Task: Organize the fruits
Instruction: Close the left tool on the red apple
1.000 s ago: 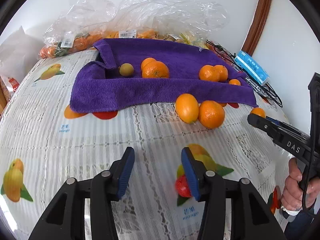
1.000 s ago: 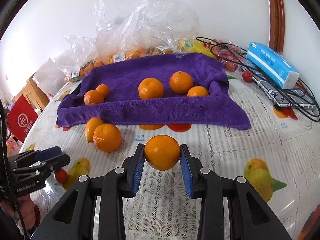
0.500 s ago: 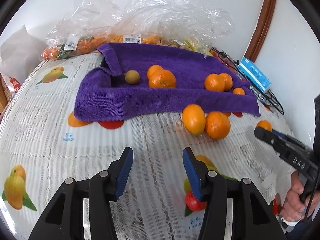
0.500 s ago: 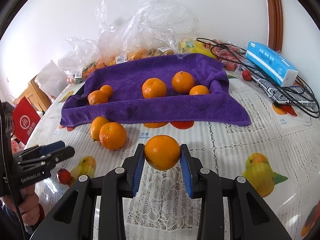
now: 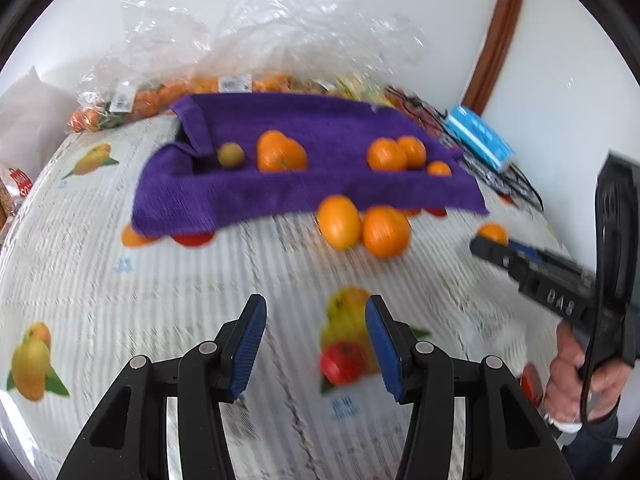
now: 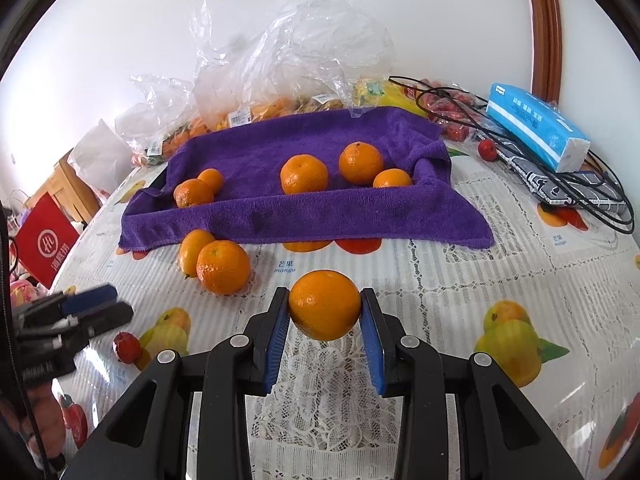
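The right tool (image 6: 325,312) pinches an orange (image 6: 324,305) between its blue pads, held clear above the surface (image 6: 460,280) and short of the purple towel (image 6: 304,216); the step in hand looks like the carry, fruit lifted and on its way to the towel, where five oranges already sit in two loose groups; a small greenish fruit (image 5: 231,155) lies at the towel's left end, seen only from the left wrist.

The left tool (image 5: 316,328) stands spread with nothing between its pads, hovering over the printed cloth near the front; two loose oranges (image 5: 362,226) lie touching each other on the surface just in front of the towel's near edge, and a small red fruit (image 6: 127,347) lies near the left tool.

The next move, as I judge it, calls for bringing the held orange forward over the raised front fold of the towel and lowering it into a bare patch, perhaps between the two groups, before spreading the pads; a round fruit let go too high or on the fold would likely roll; the left tool seems best placed for the loose pair, and it would need to spread wider to take one.
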`<state>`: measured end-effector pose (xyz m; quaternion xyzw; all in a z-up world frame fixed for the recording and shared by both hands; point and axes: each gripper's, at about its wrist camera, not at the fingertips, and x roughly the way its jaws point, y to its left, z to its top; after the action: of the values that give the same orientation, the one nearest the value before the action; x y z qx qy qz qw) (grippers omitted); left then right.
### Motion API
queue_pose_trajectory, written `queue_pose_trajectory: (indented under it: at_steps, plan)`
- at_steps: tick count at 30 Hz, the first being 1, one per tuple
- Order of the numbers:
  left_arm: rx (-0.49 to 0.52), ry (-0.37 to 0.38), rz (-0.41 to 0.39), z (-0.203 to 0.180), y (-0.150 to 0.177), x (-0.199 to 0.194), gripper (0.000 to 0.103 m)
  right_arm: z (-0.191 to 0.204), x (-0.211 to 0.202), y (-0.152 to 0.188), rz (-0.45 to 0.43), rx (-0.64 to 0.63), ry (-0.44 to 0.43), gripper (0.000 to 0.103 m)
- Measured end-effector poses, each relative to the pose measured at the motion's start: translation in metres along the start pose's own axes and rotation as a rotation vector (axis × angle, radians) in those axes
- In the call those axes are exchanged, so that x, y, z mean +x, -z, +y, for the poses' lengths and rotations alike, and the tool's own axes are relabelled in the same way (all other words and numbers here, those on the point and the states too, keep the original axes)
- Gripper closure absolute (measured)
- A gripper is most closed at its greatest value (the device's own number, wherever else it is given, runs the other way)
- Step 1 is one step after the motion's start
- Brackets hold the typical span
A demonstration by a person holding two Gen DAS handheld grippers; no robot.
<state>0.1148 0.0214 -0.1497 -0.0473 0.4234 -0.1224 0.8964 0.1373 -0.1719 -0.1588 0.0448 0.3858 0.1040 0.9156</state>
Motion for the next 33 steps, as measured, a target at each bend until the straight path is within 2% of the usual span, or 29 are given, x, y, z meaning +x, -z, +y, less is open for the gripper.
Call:
queue_pose_trajectory:
  at_steps: [4, 6, 8, 10, 11, 14, 21, 33]
  plan:
    - [0.005, 0.000, 0.030, -0.005, 0.015, 0.003, 0.054, 0.000, -0.006, 0.004, -0.007, -0.003, 0.003, 0.068]
    - [0.005, -0.003, 0.017, -0.007, 0.019, 0.001, 0.055, -0.001, -0.009, 0.006, -0.007, -0.004, 0.008, 0.068]
    - [0.016, -0.008, 0.009, -0.010, 0.022, 0.000, 0.062, -0.001, -0.013, 0.008, -0.012, -0.005, 0.012, 0.068]
    - [0.025, -0.019, 0.008, -0.013, 0.023, 0.001, 0.077, -0.002, -0.016, 0.009, -0.014, -0.004, 0.012, 0.068]
    - [0.033, -0.024, 0.008, -0.014, 0.024, 0.002, 0.079, -0.002, -0.017, 0.010, -0.015, -0.004, 0.012, 0.068]
    - [0.044, -0.030, 0.002, -0.016, 0.023, 0.001, 0.079, -0.001, -0.020, 0.011, -0.018, -0.007, 0.015, 0.068]
    - [-0.002, -0.028, -0.011, -0.009, 0.010, -0.008, 0.079, 0.001, -0.027, 0.003, -0.031, -0.013, 0.014, 0.068]
    - [-0.071, -0.078, -0.089, 0.010, -0.047, -0.025, 0.079, 0.012, -0.029, -0.047, -0.091, -0.059, 0.008, 0.068]
